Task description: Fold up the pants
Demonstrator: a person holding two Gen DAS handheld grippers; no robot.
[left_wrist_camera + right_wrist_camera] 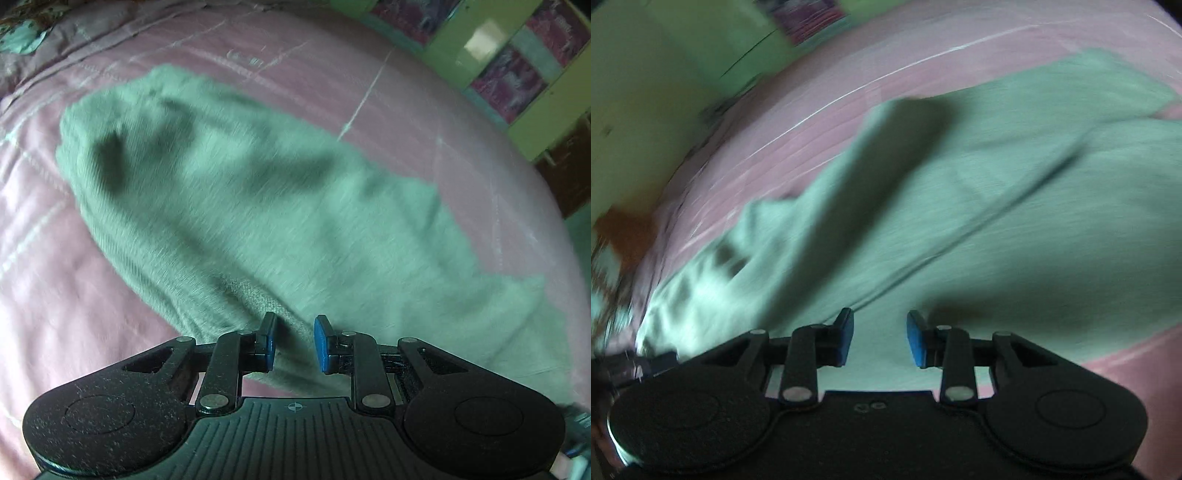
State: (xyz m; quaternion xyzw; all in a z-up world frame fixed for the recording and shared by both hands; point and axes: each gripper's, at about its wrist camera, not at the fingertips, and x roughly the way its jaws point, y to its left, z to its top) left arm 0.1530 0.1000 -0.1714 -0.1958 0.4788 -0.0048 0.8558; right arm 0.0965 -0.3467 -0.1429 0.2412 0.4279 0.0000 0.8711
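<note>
Pale green pants [236, 206] lie spread on a pink bedspread [66, 280], running from the far left to the near right in the left wrist view. My left gripper [294, 343] is open, its blue pads either side of a fabric edge close below, gripping nothing. In the right wrist view the pants [997, 206] fill the middle, with a raised fold casting a dark shadow. My right gripper [880, 338] is open just above the cloth, holding nothing. Both views are motion-blurred.
The pink bedspread [849, 96] extends around the pants. A green cabinet with patterned panels [517, 62] stands beyond the bed's far right edge. A patterned pillow [22, 33] lies at the far left corner. A pale green wall [646, 92] is left of the bed.
</note>
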